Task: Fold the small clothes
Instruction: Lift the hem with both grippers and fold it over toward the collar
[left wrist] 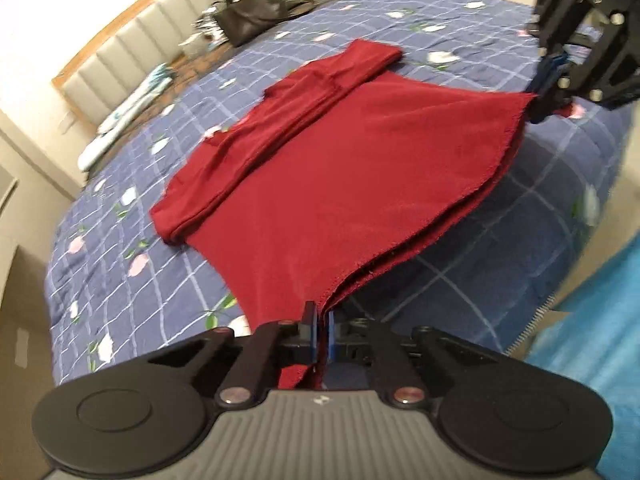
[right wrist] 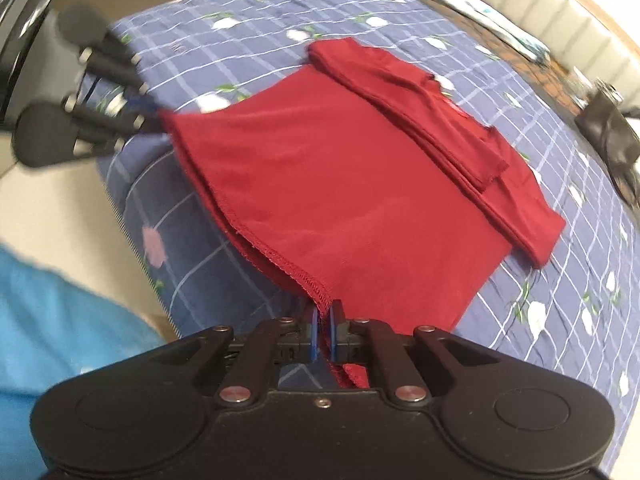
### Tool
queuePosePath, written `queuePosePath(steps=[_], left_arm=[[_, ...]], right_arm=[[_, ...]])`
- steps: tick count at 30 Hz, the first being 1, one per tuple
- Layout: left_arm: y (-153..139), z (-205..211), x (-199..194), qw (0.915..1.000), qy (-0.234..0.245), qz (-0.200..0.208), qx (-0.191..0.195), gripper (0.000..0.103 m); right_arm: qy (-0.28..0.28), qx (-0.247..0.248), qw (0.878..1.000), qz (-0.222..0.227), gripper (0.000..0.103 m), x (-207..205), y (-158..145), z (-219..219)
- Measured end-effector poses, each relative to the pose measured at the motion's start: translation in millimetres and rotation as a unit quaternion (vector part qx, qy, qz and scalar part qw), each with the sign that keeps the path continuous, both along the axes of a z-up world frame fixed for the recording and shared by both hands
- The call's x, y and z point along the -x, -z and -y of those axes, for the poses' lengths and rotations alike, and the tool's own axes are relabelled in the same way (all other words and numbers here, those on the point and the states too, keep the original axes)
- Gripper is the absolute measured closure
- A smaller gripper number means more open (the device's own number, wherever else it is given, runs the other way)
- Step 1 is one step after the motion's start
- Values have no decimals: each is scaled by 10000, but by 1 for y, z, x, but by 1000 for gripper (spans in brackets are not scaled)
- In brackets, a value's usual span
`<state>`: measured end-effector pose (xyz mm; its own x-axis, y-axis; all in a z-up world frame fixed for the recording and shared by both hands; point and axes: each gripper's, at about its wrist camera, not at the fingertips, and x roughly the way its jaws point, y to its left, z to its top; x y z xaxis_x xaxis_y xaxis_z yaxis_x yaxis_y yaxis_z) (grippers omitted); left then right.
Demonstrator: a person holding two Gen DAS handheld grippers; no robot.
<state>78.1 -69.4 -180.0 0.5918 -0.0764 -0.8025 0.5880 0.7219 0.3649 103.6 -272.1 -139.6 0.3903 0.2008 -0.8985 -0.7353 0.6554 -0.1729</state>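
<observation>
Left wrist view: both claws pinch the red garment's near hem corners.
Left claw (left wrist: pixel 320 330) and right claw (right wrist: pixel 325 328) are each clamped on the red garment (left wrist: pixel 320 184), which lies on the blue checked bed (left wrist: pixel 120 248), sleeves folded in, hem raised.
</observation>
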Motion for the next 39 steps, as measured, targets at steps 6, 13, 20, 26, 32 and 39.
queuePosePath(steps=[6, 13, 20, 26, 32, 39], left_arm=[[-14, -6, 15, 9992, 69, -314, 250, 100], [-31, -16, 38, 9970, -197, -557, 496, 100], [-53, -18, 12, 9948, -621, -430, 689, 99], [-79, -15, -53, 9945, -690, -122, 781, 99], [-103, -13, -140, 9951, -502, -121, 840, 99], [-116, -18, -262, 9946, -365, -277, 928, 99]], right_arm=[[-330, 131, 9993, -93, 98, 11, -9, 5], [-708, 208, 9967, -323, 98, 41, -16, 5], [-282, -79, 9989, -364, 98, 46, -21, 13], [129, -269, 9995, 114, 98, 7, -42, 16], [338, -352, 9980, 407, 98, -66, -59, 26], [279, -153, 9974, 647, 98, -180, -75, 31]])
